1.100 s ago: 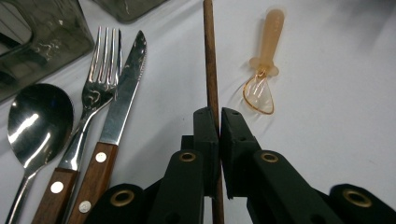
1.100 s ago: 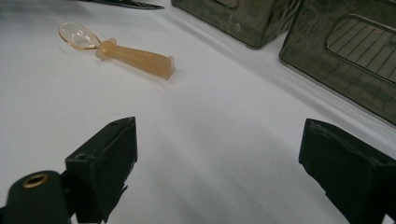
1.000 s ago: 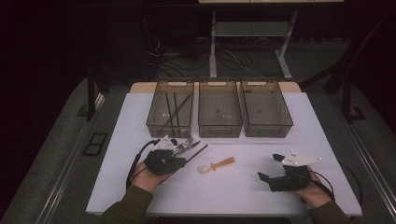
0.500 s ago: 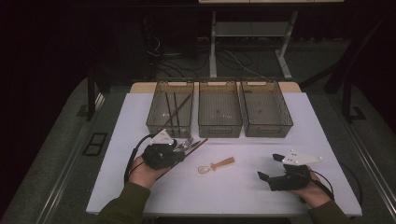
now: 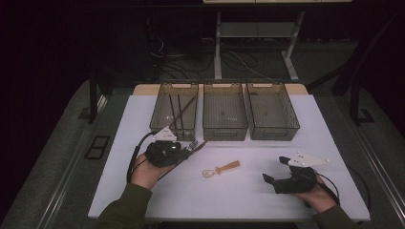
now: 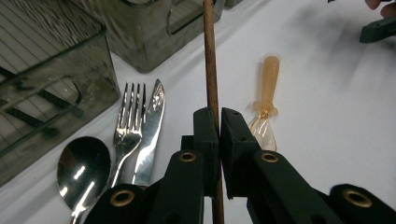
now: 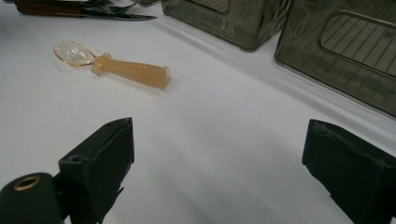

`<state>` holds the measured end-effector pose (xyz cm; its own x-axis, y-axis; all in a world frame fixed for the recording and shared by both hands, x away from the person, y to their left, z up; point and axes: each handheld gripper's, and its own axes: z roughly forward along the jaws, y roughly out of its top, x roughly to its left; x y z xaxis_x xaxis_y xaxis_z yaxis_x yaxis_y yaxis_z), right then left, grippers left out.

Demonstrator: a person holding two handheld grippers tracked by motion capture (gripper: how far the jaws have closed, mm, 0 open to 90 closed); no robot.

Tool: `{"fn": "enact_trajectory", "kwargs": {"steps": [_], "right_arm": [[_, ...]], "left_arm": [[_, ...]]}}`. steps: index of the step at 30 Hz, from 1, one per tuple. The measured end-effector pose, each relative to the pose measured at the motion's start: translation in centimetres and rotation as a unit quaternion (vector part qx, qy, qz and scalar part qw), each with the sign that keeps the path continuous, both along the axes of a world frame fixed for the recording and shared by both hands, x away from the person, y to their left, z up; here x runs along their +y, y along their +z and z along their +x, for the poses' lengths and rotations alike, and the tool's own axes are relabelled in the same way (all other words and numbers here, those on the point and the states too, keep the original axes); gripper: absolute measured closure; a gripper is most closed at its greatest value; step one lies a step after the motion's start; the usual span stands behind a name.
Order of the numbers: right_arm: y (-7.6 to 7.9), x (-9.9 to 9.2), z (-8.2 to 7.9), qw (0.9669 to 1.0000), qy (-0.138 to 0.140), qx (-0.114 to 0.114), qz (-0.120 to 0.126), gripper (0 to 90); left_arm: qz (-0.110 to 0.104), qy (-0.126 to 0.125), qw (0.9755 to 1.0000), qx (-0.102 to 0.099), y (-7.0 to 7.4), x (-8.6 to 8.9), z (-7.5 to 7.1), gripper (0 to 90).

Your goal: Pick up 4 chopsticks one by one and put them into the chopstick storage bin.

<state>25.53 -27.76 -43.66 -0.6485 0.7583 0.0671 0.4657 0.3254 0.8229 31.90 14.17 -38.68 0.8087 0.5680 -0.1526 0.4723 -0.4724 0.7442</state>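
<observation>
My left gripper (image 6: 218,119) is shut on a thin brown chopstick (image 6: 210,56), which runs up between the jaws. In the high view this gripper (image 5: 184,151) sits just before the left bin (image 5: 155,114), which holds several dark chopsticks (image 5: 179,112). A metal spoon (image 6: 84,168), fork (image 6: 130,121) and knife (image 6: 152,126) lie side by side under and left of the jaws. A small orange plastic spoon (image 5: 220,169) lies mid-table. At the front right my right gripper (image 5: 275,170) rests open and empty, its jaws (image 7: 219,154) wide apart, pointing toward the orange spoon (image 7: 121,67).
Three smoky see-through bins stand in a row at the back of the white table (image 5: 248,200): the left one, a middle bin (image 5: 224,133) and a right bin (image 5: 274,133). Bare white surface lies between the two hands.
My left gripper has shifted slightly left and toward the bins, still holding the chopstick. The right gripper has not moved.
</observation>
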Motion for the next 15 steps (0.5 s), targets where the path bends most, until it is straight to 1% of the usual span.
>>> {"fn": "enact_trajectory", "kwargs": {"steps": [6,9,13,15], "right_arm": [[0.1,-0.1,0.0,0.9999,-0.011,0.004,0.008,9.2],[0.1,-0.1,0.1,0.9999,-0.011,0.006,0.004,9.2],[0.0,-0.1,0.1,0.9999,-0.011,0.007,0.001,9.3],[0.0,-0.1,0.1,0.9999,-0.011,0.007,-0.001,9.3]], "left_arm": [[-0.008,0.001,0.9999,-0.006,0.7,0.3,0.8,85.1],[-0.011,0.005,0.9999,-0.007,1.0,0.4,1.4,85.1],[-0.021,0.010,0.9997,-0.008,1.6,0.6,2.1,85.1],[-0.021,0.012,0.9997,-0.011,1.9,0.6,2.6,85.1]]}}
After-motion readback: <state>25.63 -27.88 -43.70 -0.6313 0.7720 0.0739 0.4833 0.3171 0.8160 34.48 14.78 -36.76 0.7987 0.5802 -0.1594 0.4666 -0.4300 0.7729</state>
